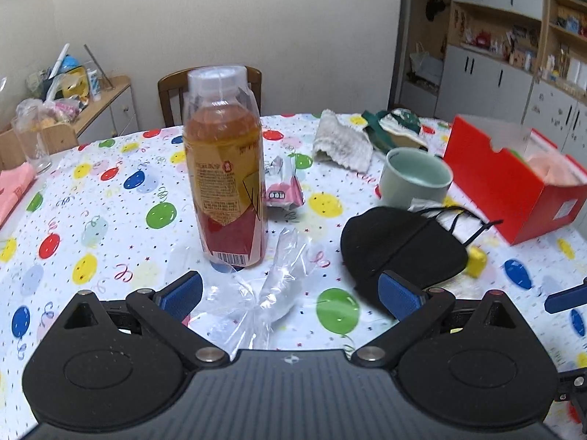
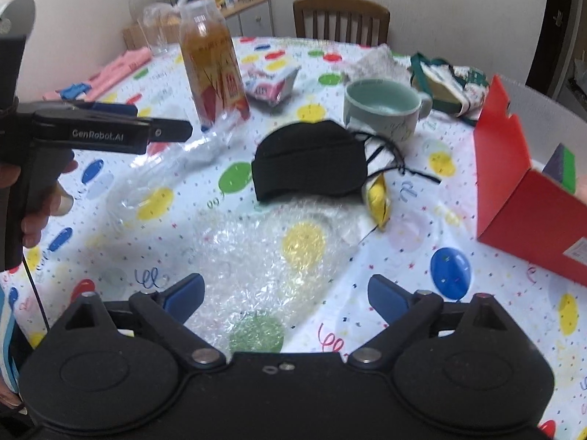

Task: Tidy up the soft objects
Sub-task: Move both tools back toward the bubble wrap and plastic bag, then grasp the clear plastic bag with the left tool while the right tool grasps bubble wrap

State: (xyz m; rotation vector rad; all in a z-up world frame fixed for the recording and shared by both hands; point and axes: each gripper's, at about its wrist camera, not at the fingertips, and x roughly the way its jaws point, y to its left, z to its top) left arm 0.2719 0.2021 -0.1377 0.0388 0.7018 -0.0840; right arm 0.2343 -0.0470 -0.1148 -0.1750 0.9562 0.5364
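A black face mask (image 1: 400, 245) (image 2: 310, 161) lies on the balloon tablecloth, its ear loops trailing right. A clear plastic bag (image 1: 264, 293) lies between the fingers of my left gripper (image 1: 290, 293), which is open and empty above it. A sheet of bubble wrap (image 2: 271, 256) lies under my right gripper (image 2: 286, 295), also open and empty. A red box (image 1: 513, 183) (image 2: 528, 198) at the right holds something pink and a green sponge (image 2: 563, 167). A white knitted cloth (image 1: 343, 141) lies at the back.
A tea bottle (image 1: 227, 187) (image 2: 212, 66) stands left of the mask. A pale green cup (image 1: 416, 179) (image 2: 381, 106), a pink packet (image 1: 284, 187), a small yellow item (image 2: 379, 198), a green-trimmed bag (image 1: 398, 128) and a chair (image 1: 172, 95) are beyond. The left gripper body (image 2: 102, 132) shows at left.
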